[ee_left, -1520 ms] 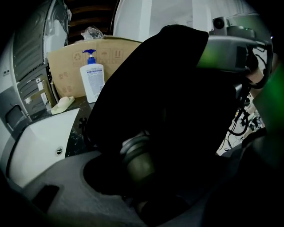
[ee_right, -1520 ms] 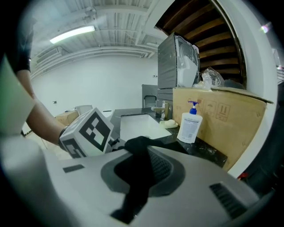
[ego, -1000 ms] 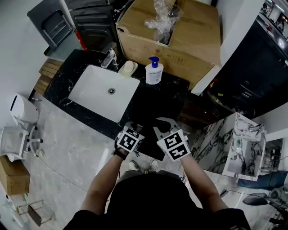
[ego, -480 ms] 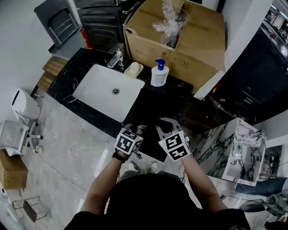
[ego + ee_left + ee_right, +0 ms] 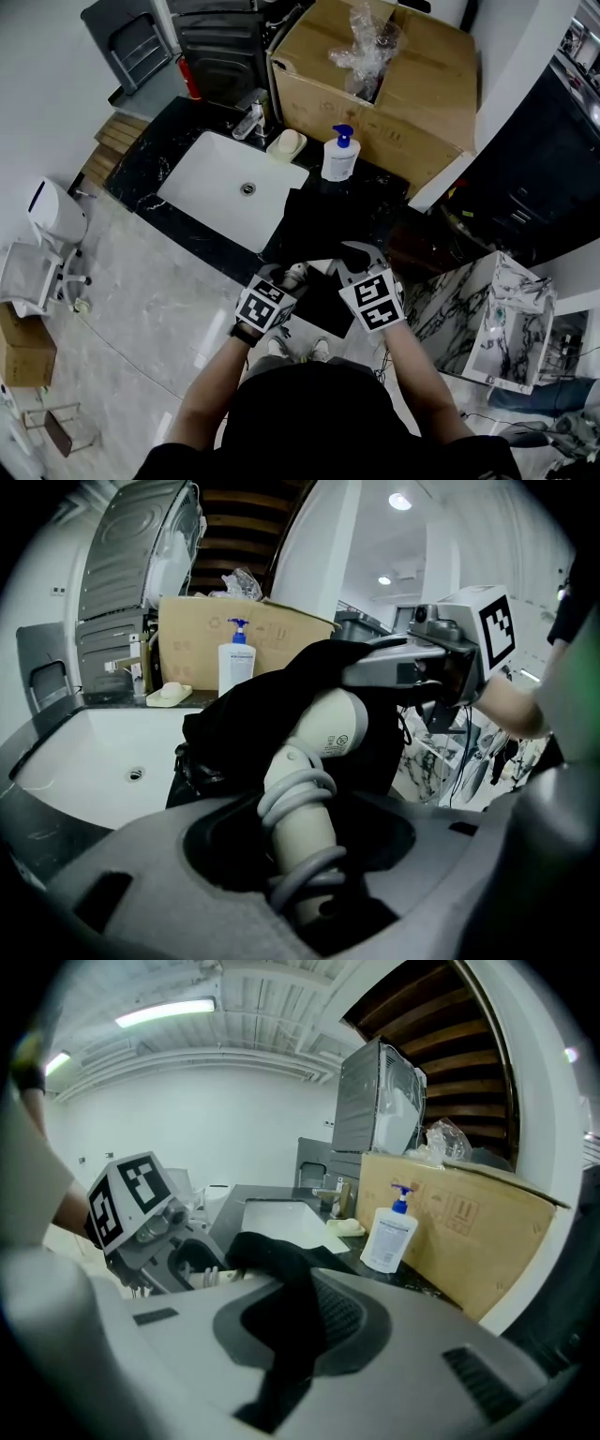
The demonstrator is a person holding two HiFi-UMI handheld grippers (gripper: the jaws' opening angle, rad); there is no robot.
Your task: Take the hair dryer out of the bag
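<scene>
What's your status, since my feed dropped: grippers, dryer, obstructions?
Left gripper shut on hair dryer handle. Right gripper shut on black bag. Dryer partway out, far end in the bag. Nothing seen blocking.

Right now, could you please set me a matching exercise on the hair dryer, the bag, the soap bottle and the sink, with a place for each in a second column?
Things:
1. hair dryer
2. bag
3. soap bottle
4. sink

Places:
A. pinched in the right claw
B. standing in front of the cardboard box
C. handle gripped in the left claw
D. set into the black counter

Pairs: 1-C, 2-A, 3-B, 4-D
</scene>
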